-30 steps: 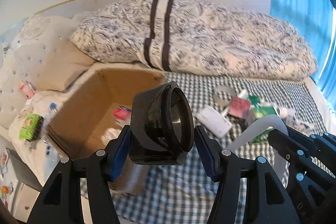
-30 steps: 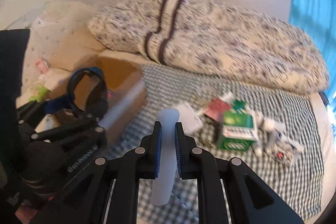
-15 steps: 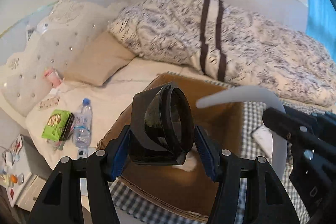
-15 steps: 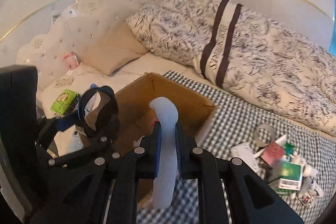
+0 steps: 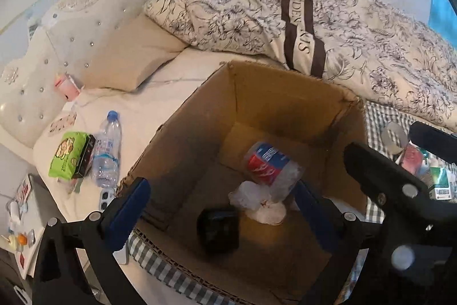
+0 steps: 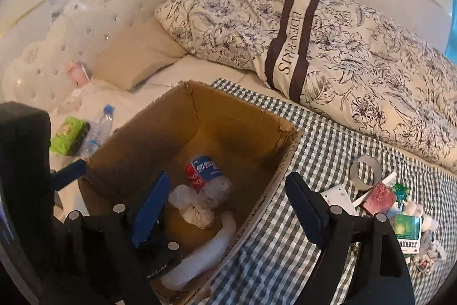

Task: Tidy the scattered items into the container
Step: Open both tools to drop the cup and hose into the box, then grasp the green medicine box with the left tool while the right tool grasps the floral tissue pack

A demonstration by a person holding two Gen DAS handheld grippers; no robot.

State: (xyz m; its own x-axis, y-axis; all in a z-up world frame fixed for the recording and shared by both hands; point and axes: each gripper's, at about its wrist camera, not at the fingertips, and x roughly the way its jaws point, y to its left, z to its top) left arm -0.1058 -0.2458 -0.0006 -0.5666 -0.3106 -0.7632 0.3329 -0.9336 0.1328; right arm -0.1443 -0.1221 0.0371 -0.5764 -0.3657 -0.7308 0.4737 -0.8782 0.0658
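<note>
Both grippers hang over the box, left gripper and right gripper spread wide, holding nothing; the black cup and white tube lie inside; best lift straight up, clear of the rim, then swing toward the pile on the checked cloth.

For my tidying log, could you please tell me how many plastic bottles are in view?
2. A crushed clear plastic bottle with a red-and-blue label lies inside the brown cardboard box. A clear water bottle with a blue cap lies on the white sheet left of it. Others may be hidden.
</note>
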